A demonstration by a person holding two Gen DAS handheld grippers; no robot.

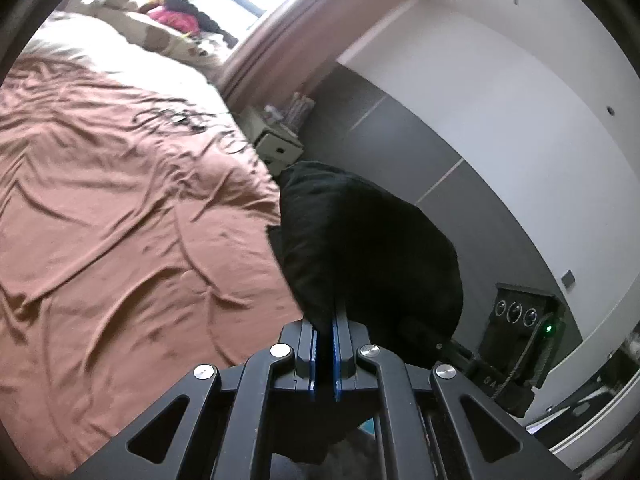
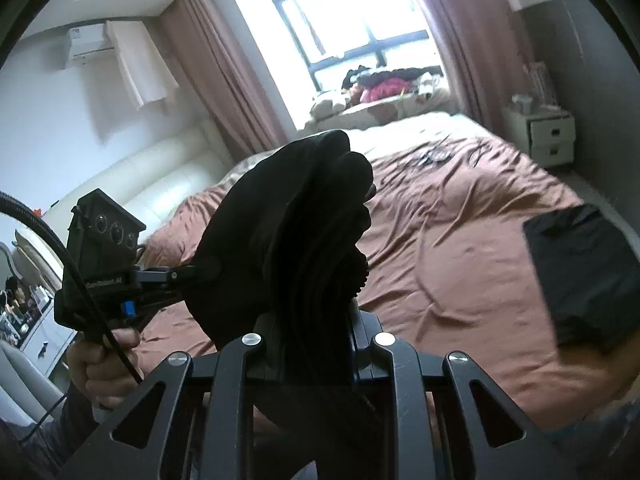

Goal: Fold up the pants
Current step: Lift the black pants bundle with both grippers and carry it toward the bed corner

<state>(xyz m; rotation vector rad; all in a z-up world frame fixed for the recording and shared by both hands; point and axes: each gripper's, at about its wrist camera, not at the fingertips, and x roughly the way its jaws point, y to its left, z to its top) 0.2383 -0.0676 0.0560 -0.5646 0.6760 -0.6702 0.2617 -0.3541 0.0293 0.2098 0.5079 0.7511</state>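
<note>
Both tools grip my black pants (image 2: 292,232) above the bed: left tool (image 1: 325,344) pinches an edge, right tool (image 2: 312,344) clamps a thick bunch. Rumpled brown bedspread (image 1: 120,208) runs toward a bright window (image 2: 356,20), pink curtains (image 2: 224,76), white nightstand (image 2: 548,136). Left tool's label is too blurred to read.
</note>
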